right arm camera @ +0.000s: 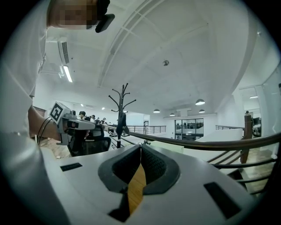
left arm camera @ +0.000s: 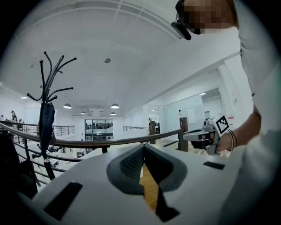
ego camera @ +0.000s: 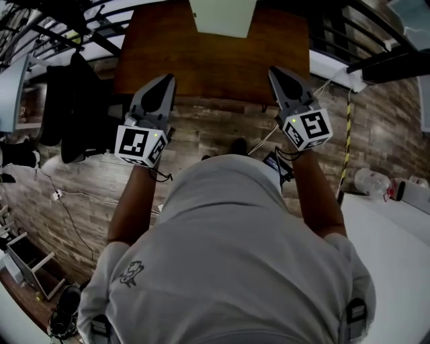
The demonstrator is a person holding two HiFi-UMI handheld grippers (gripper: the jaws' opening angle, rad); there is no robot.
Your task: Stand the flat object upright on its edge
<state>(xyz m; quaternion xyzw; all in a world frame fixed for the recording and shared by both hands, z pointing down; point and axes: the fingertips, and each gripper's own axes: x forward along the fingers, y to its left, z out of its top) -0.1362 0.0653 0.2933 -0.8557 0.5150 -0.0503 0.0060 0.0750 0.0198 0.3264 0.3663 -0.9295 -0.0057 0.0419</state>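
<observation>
Flat object (ego camera: pixel 222 17): pale panel lying flat at the far side of the brown table (ego camera: pixel 201 67), top centre of the head view, cut off by the frame's upper edge. Long axis cannot be told, since only its near part shows.

Left gripper (ego camera: pixel 168 79) and right gripper (ego camera: pixel 275 70): both held level over the table's near edge, pointing up-frame. The object lies ahead of them and between their two lines, well apart from both tips. Neither is clearly nearer.

Jaws: both pairs together, pads meeting, nothing between them in either gripper view; only the wood of the table shows through the gap below.

Judgement: approach path across the table looks bare, nothing in the way.

Surroundings: coat stand (left arm camera: pixel 46 110) and railing (left arm camera: pixel 109 141) beyond the table; plank floor (ego camera: pixel 376 134) below.
</observation>
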